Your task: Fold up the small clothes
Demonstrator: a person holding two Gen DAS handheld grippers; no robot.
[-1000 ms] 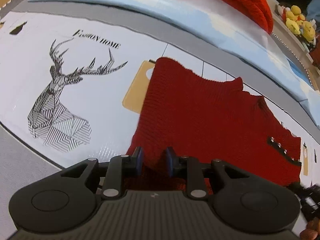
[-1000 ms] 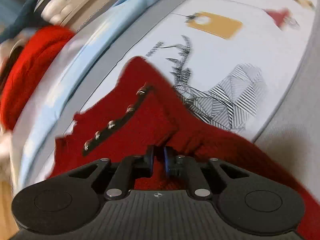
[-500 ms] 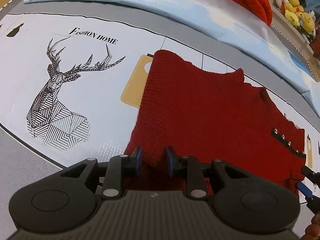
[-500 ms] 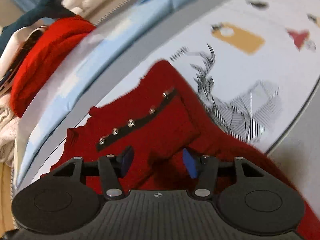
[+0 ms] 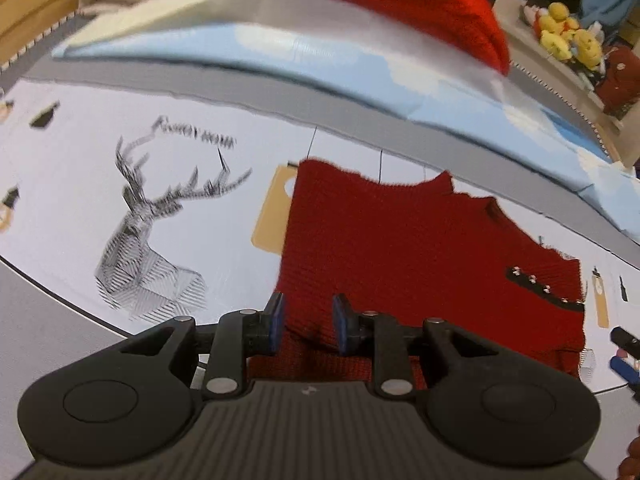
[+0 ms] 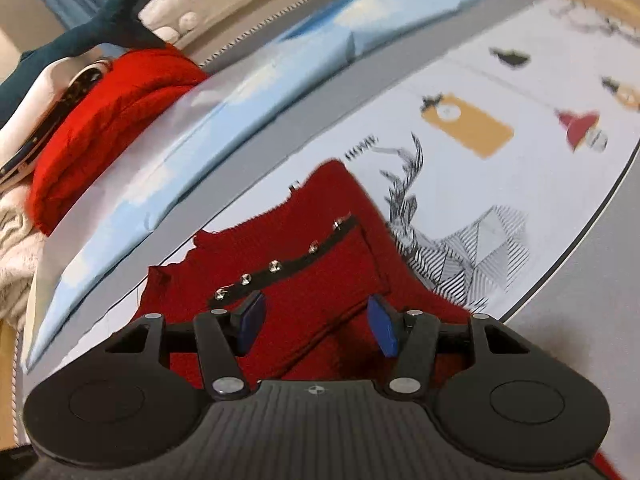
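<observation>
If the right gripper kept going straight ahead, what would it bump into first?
Most likely the dark red sweater. The right gripper has its jaws open just over the folded part, near the black strap with studs, though depth is hard to judge.

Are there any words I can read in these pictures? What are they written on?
Blurred lettering above the deer drawing on the white printed cloth: two words, too smeared to read.
Same lettering in the right wrist view, partly hidden by the red sweater: unreadable.
No other text shows.

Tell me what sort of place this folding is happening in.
Probably a home room, maybe a bedroom: plush toys on a ledge, a stuffed shark, and the dark red sweater spread on a deer-print cloth.
</observation>
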